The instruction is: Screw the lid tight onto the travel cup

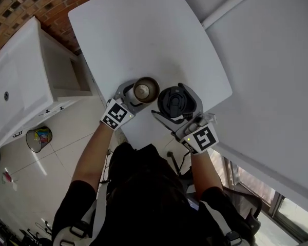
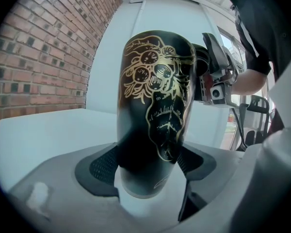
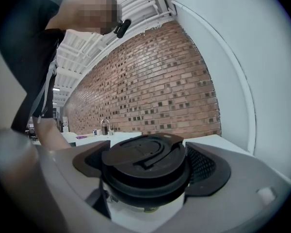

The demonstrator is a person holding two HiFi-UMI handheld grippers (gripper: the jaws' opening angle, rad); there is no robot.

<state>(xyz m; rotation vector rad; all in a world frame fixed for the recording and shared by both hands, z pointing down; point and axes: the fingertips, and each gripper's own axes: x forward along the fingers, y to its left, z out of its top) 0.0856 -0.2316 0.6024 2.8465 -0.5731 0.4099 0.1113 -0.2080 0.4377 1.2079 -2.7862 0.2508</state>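
Note:
The travel cup (image 2: pixel 155 110) is black with a gold skull drawing. My left gripper (image 2: pixel 148 171) is shut on its lower body, and it leans a little. From above, the cup's open steel mouth (image 1: pixel 146 90) shows beside my left gripper (image 1: pixel 129 97). The black lid (image 3: pixel 146 165) with a raised horseshoe tab sits level between the jaws of my right gripper (image 3: pixel 148 171), shut on it. In the head view the lid (image 1: pixel 173 102) hangs just right of the cup, apart from it, held by my right gripper (image 1: pixel 178 106).
A white table (image 1: pixel 143 35) lies under both grippers, its near edge close to the person's body. A white cabinet (image 1: pixel 25 81) stands to the left, with a brick wall (image 1: pixel 20 4) behind. A small bin (image 1: pixel 38 137) sits on the tiled floor.

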